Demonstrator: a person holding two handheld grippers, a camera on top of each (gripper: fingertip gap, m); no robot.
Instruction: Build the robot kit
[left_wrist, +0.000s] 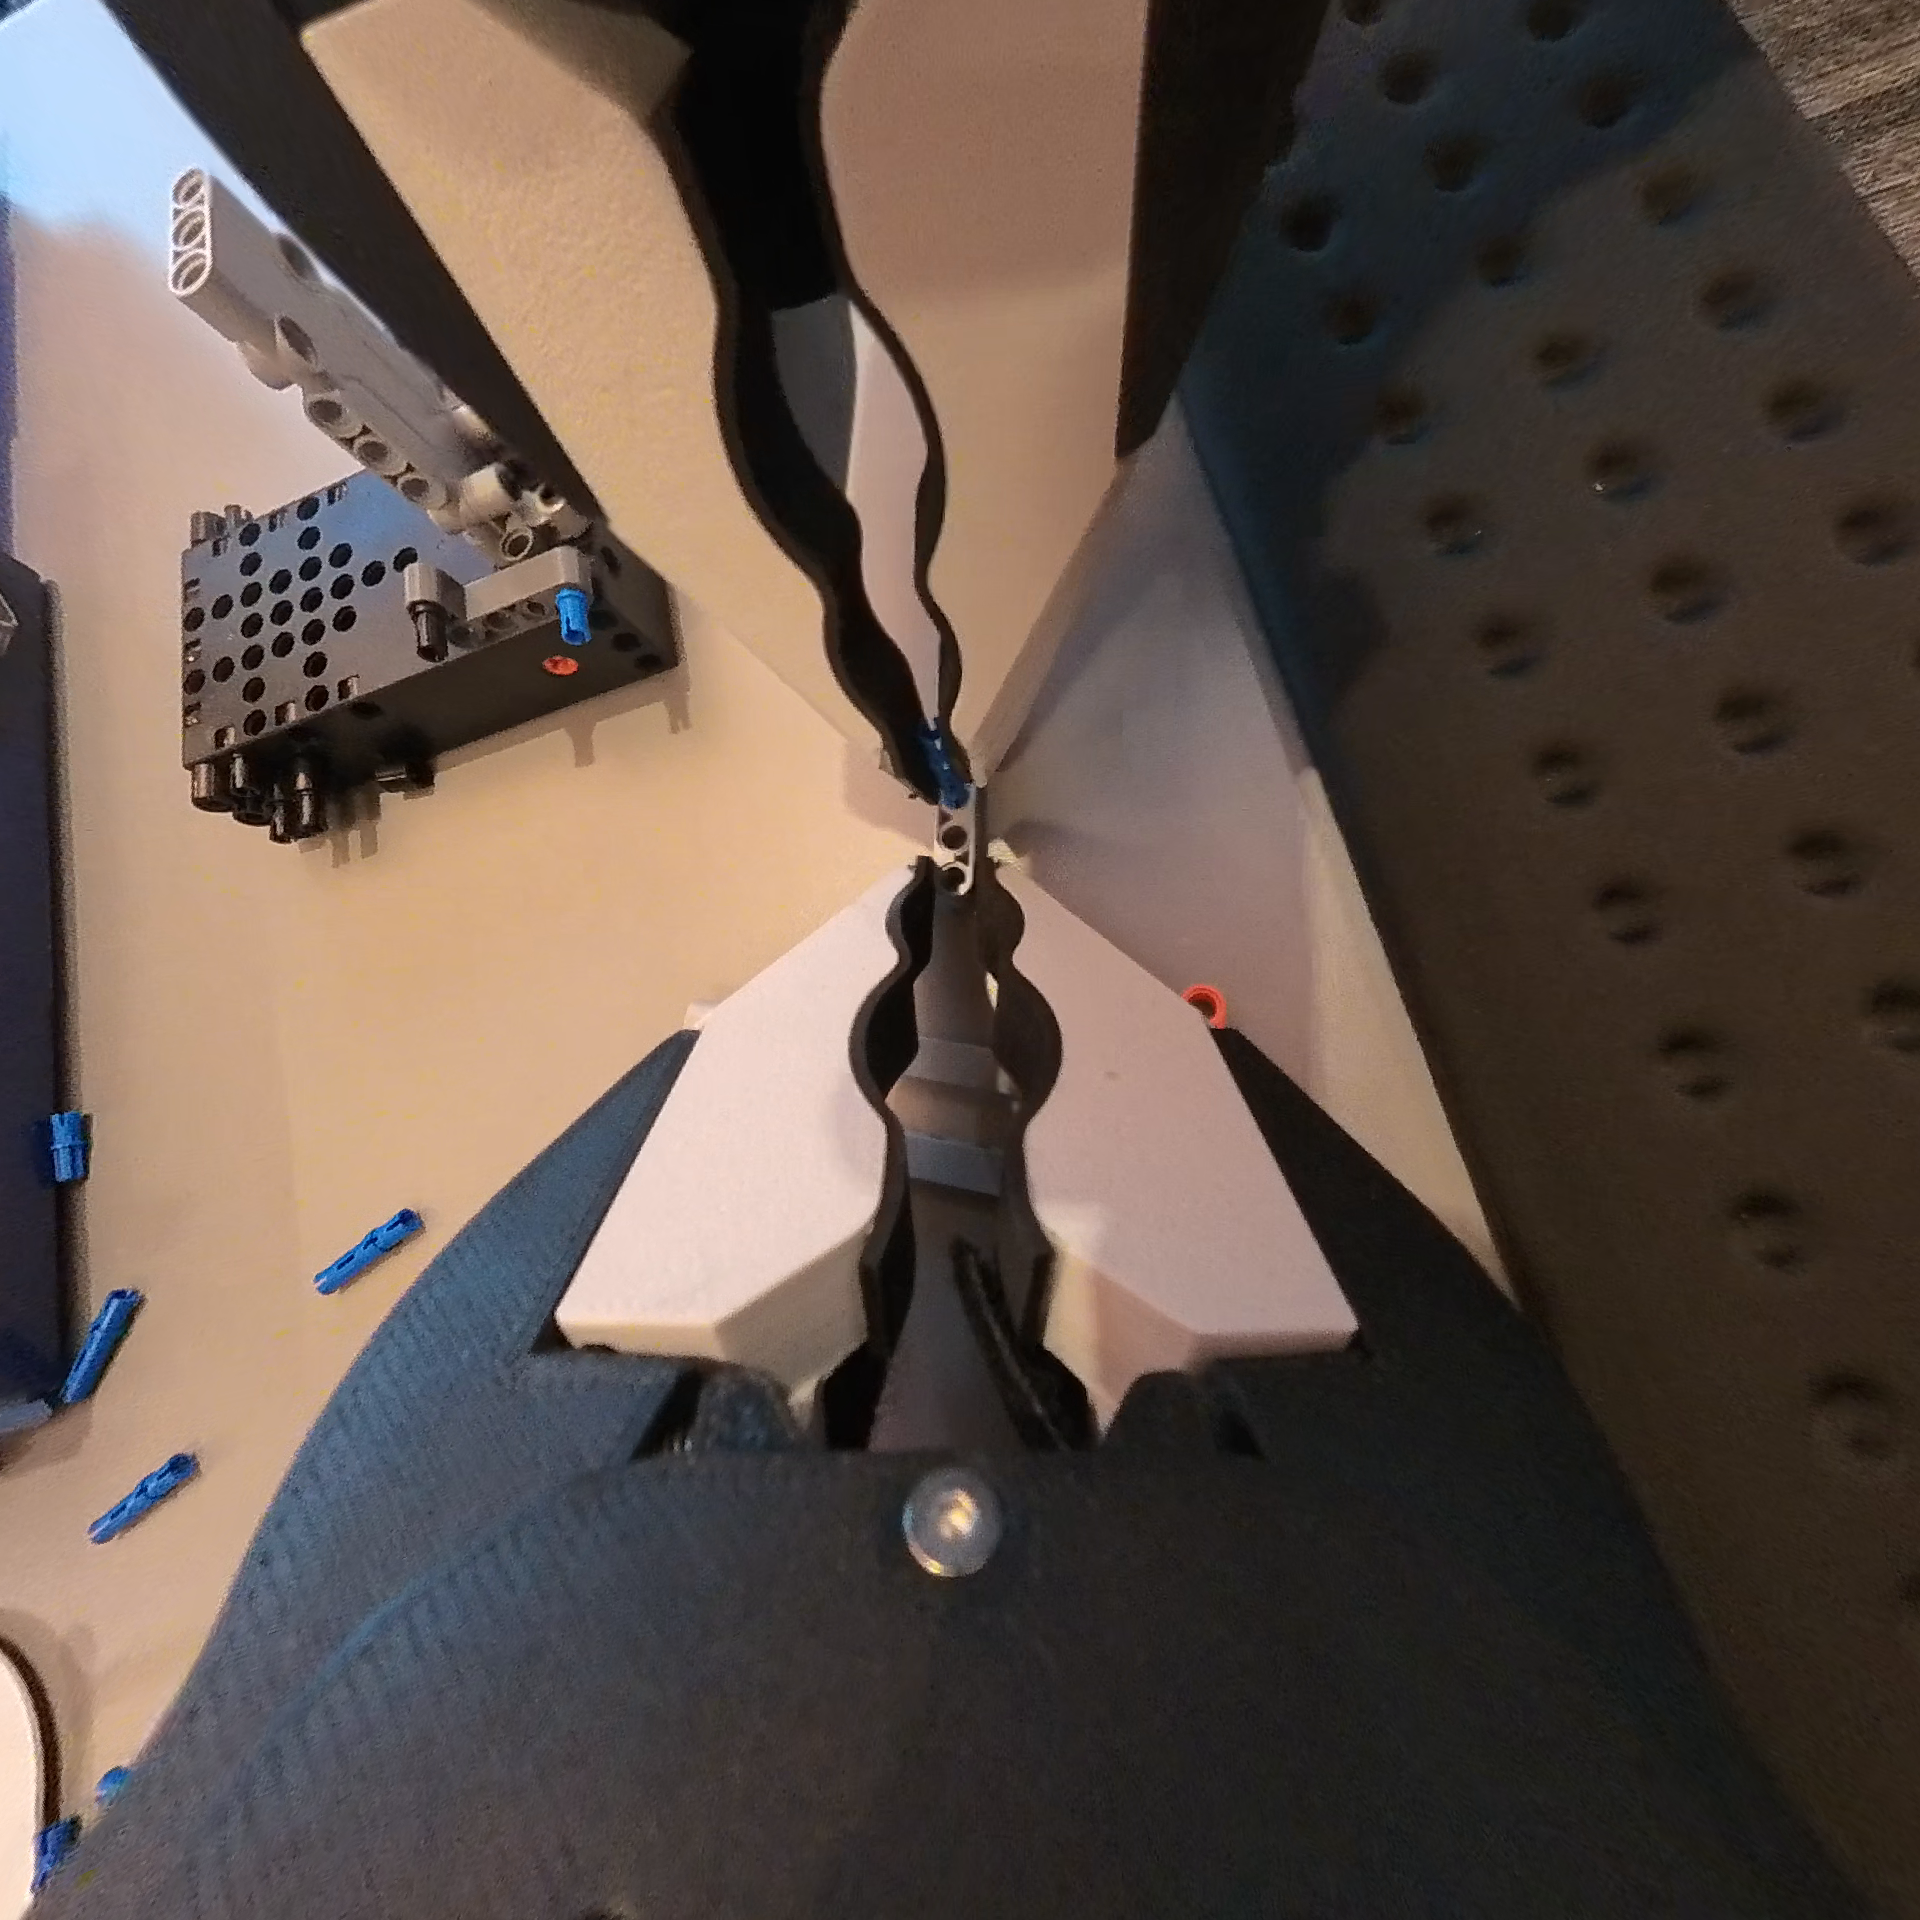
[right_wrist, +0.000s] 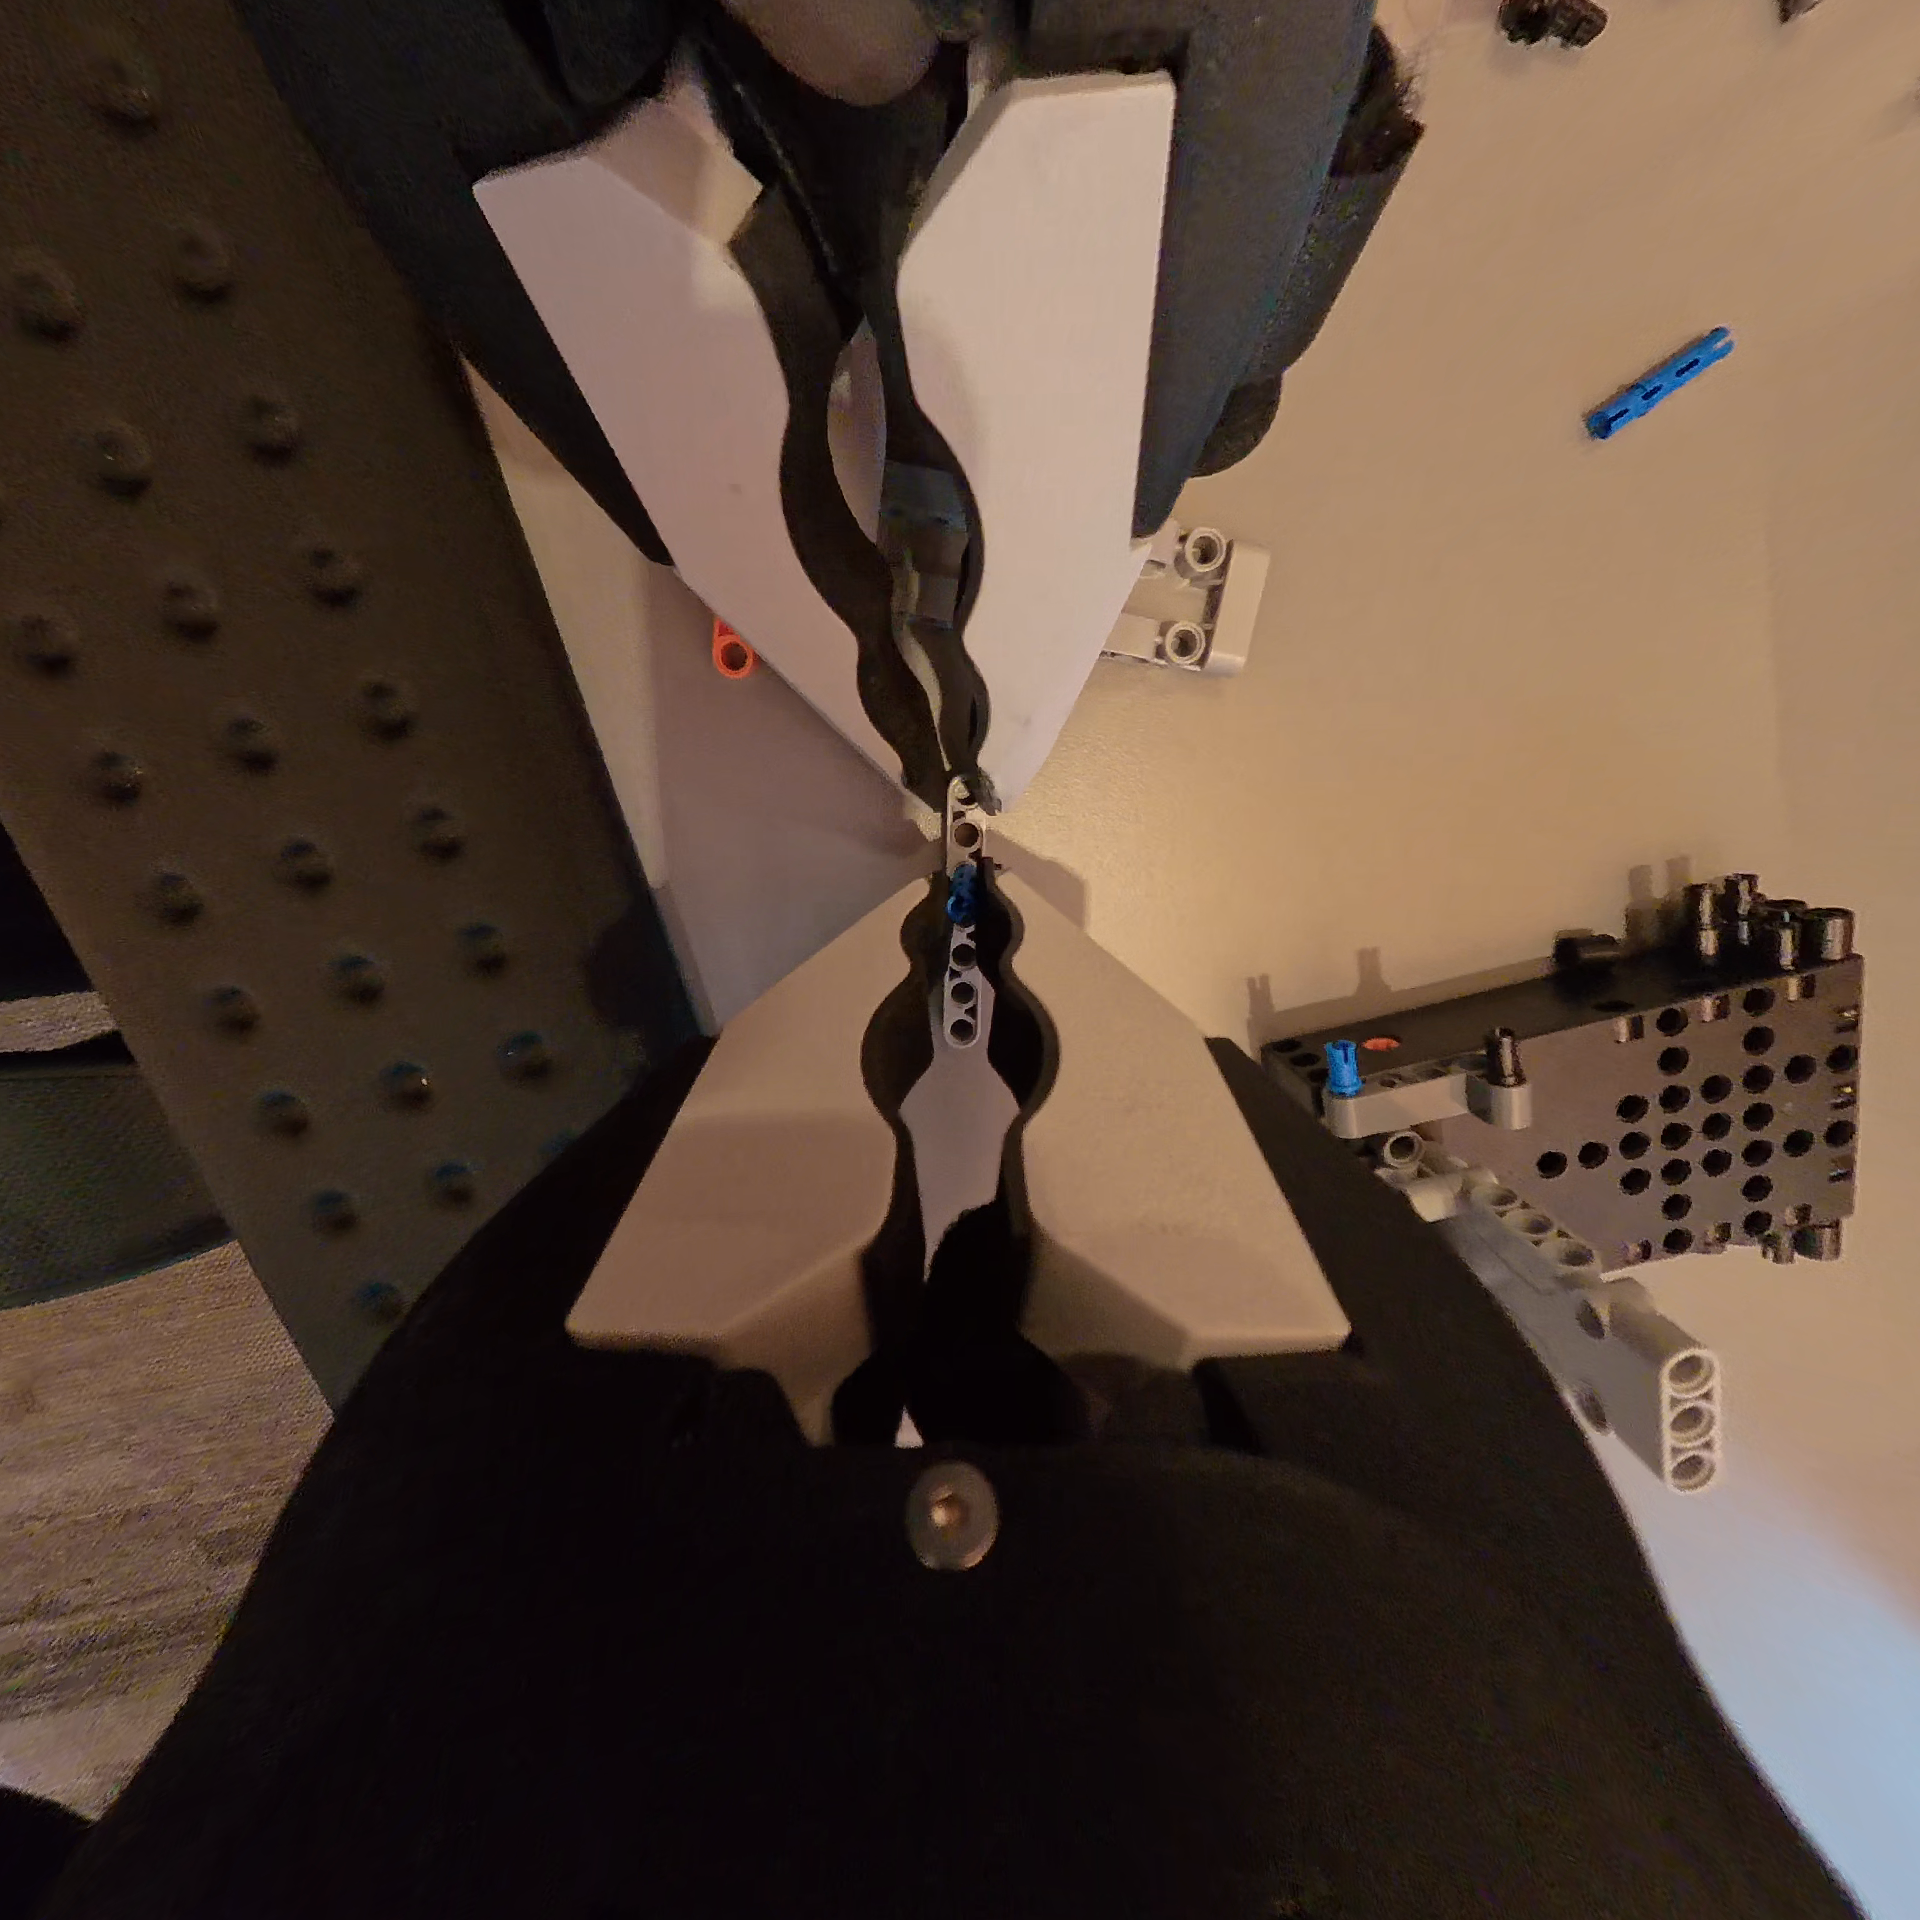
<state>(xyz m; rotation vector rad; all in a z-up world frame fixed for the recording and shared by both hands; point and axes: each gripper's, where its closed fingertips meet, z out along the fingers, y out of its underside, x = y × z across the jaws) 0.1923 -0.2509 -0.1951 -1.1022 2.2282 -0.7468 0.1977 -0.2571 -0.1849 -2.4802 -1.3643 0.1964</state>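
Observation:
My left gripper is shut on one end of a thin grey beam with holes. My right gripper comes in from the top, tip to tip with it, and is shut on a short blue pin. The pin sits against the beam's free end. In the right wrist view my right gripper pinches the blue pin at a hole of the grey beam. The beam runs on down between its fingers. The left gripper holds the beam's far end. Both hover above the cream table.
A black perforated plate with grey beams and pins lies on the table. Loose blue pins, a small orange piece and a grey bracket lie around. A dark dotted panel borders the table. Only a small space, under 4 cm, lies between the two pairs of fingers.

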